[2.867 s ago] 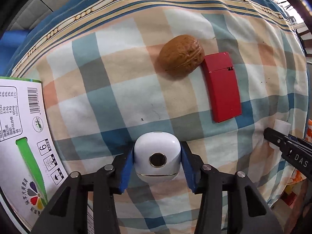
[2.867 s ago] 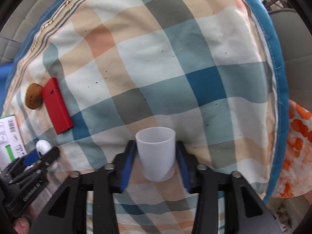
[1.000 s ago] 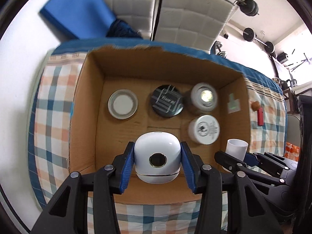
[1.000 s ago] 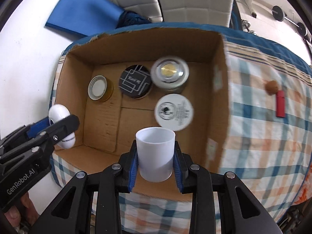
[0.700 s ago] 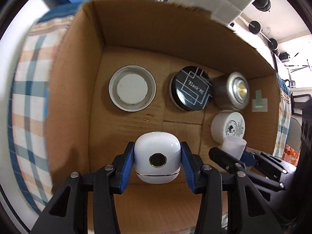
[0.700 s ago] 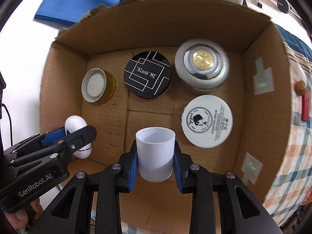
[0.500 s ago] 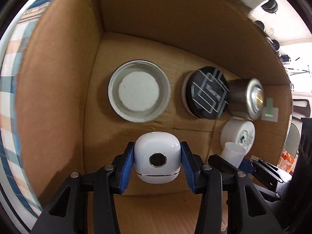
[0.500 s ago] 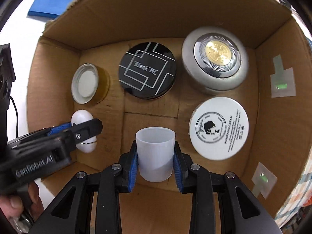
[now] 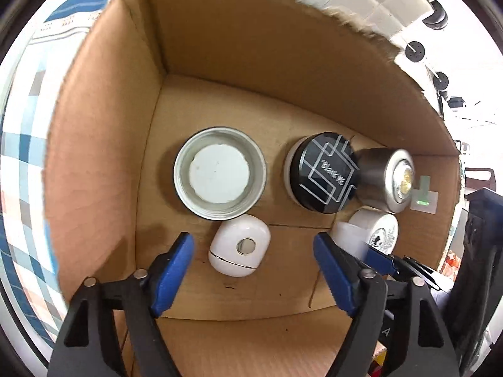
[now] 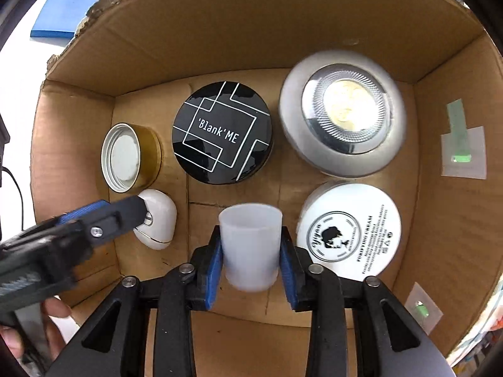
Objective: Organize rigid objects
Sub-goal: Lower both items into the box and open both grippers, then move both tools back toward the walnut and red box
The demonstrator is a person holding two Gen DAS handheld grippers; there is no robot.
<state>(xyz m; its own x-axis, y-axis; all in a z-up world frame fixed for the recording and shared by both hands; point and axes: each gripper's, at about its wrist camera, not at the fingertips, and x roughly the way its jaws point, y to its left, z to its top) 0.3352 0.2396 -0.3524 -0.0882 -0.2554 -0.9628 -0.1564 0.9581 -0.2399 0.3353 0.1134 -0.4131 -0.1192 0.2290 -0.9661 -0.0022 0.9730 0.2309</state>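
white cup (image 10: 250, 245) clamped in right tongs (image 10: 251, 267), left tongs (image 9: 251, 270) spread around white case (image 9: 239, 249), beside 'blank'me tin (image 10: 221, 132)

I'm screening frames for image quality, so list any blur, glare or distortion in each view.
Left wrist view: strong fisheye bending of the cardboard box walls, blown-out white background at upper right, motion smear on the plaid cloth. Right wrist view: the silver push light is smeared and glary, while the black tin lettering stays sharp.
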